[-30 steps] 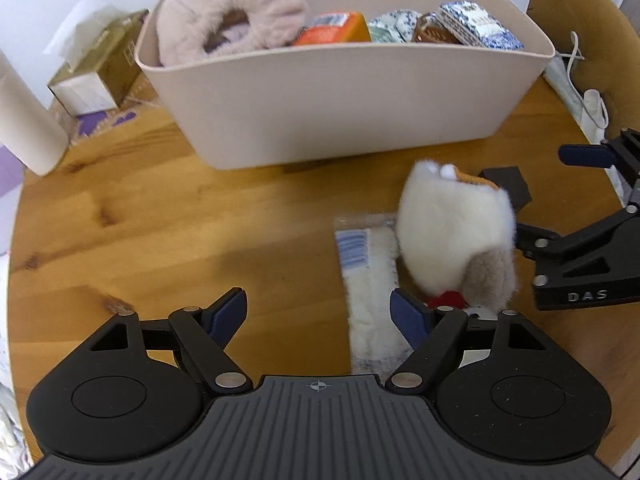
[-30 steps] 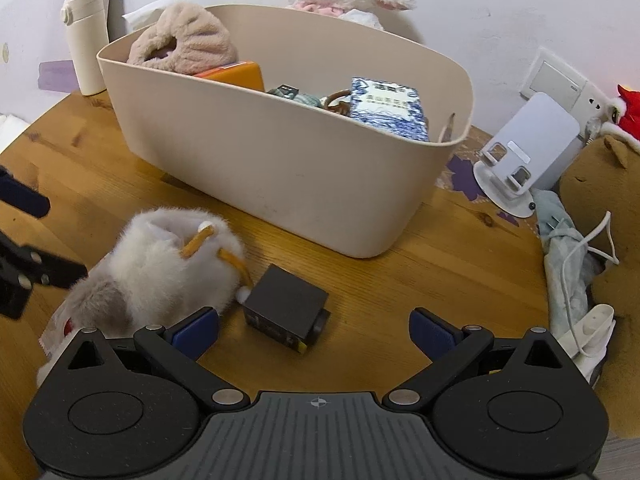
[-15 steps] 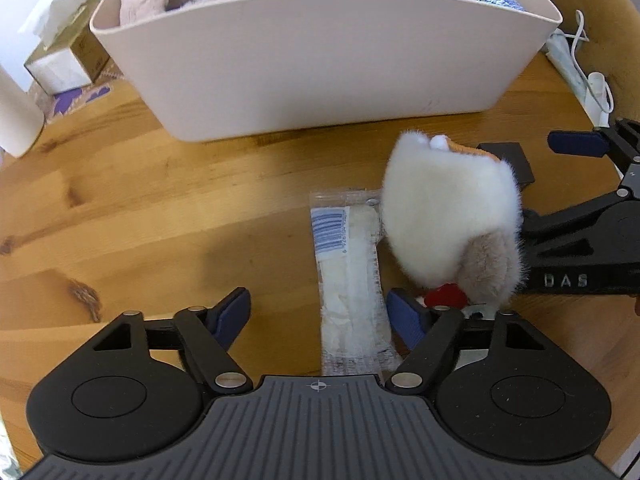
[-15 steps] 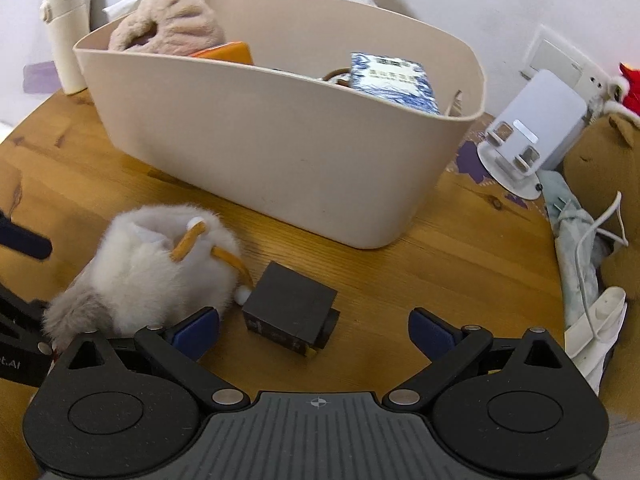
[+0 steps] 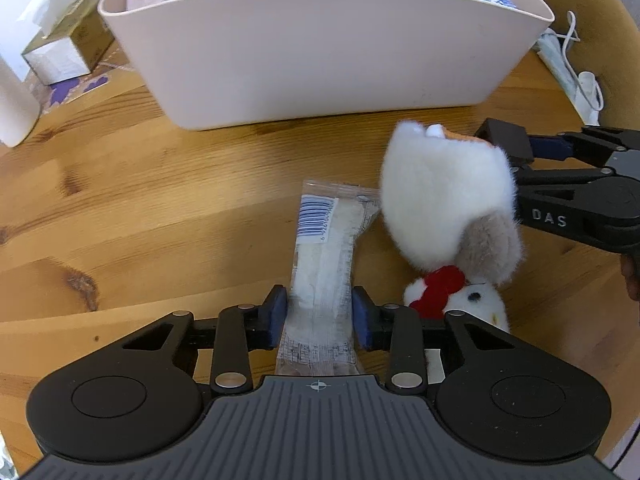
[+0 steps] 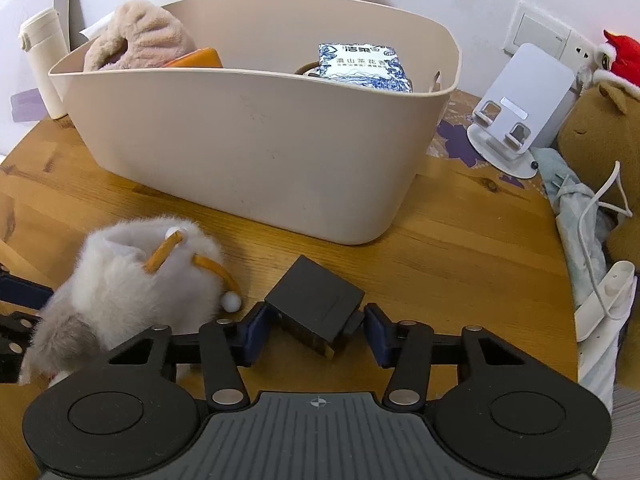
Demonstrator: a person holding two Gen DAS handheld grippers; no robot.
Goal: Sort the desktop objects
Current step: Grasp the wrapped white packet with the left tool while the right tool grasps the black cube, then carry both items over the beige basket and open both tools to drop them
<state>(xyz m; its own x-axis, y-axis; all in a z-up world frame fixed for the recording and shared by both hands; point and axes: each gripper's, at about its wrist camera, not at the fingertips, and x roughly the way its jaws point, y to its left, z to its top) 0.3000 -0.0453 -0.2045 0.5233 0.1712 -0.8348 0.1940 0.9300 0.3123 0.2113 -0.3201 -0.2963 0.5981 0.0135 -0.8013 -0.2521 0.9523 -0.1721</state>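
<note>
On the near side of the wooden table [image 5: 160, 208], both grippers have just been closing. The left gripper [image 5: 319, 316] now pinches the clear-wrapped white packet [image 5: 324, 264] lying flat. The right gripper [image 6: 316, 326] has the small black box [image 6: 316, 304] between its pads, seemingly touching. A fluffy white plush pouch [image 6: 132, 280] sits between them, with the beige bin [image 6: 256, 152] farther back.

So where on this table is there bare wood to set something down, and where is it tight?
Bare wood lies left of the clear packet, between the beige bin and the left gripper, and on the right between the bin and the phone stand. Crowded: packet, plush pouch, black box, both grippers.
</note>
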